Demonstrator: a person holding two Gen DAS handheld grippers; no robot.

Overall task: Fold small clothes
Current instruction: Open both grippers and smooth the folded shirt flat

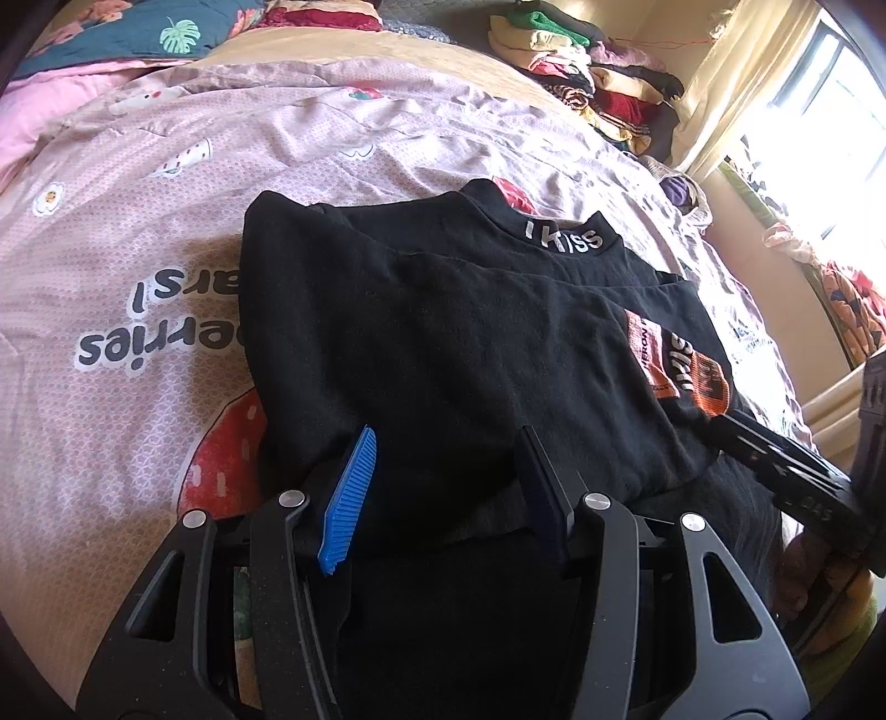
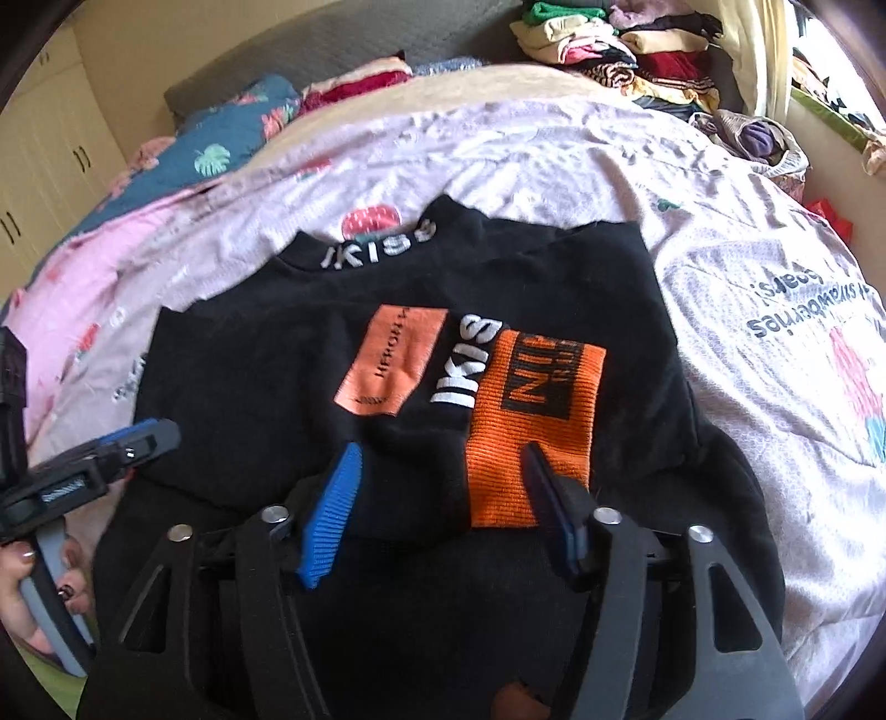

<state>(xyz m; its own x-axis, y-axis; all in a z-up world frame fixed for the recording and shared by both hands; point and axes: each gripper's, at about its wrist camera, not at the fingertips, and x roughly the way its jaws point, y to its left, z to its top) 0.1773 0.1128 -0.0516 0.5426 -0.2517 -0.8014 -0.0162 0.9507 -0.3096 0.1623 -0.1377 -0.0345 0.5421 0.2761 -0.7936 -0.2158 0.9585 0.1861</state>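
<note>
My left gripper (image 1: 443, 493) hangs over the near hem of the black sweater (image 1: 443, 332), jaws apart, nothing pinched between the blue pads; my right gripper (image 2: 440, 504) stands spread wide above the folded lower edge, its pads clear of the cloth; the sweater lies folded on the pink strawberry bedspread (image 1: 138, 277), collar lettering away from me, orange patches (image 2: 526, 415) facing up; a pile of folded clothes (image 2: 620, 50) sits at the far corner of the bed.

Wrist views angled down, sharing black top (image 1: 443, 332)
</note>
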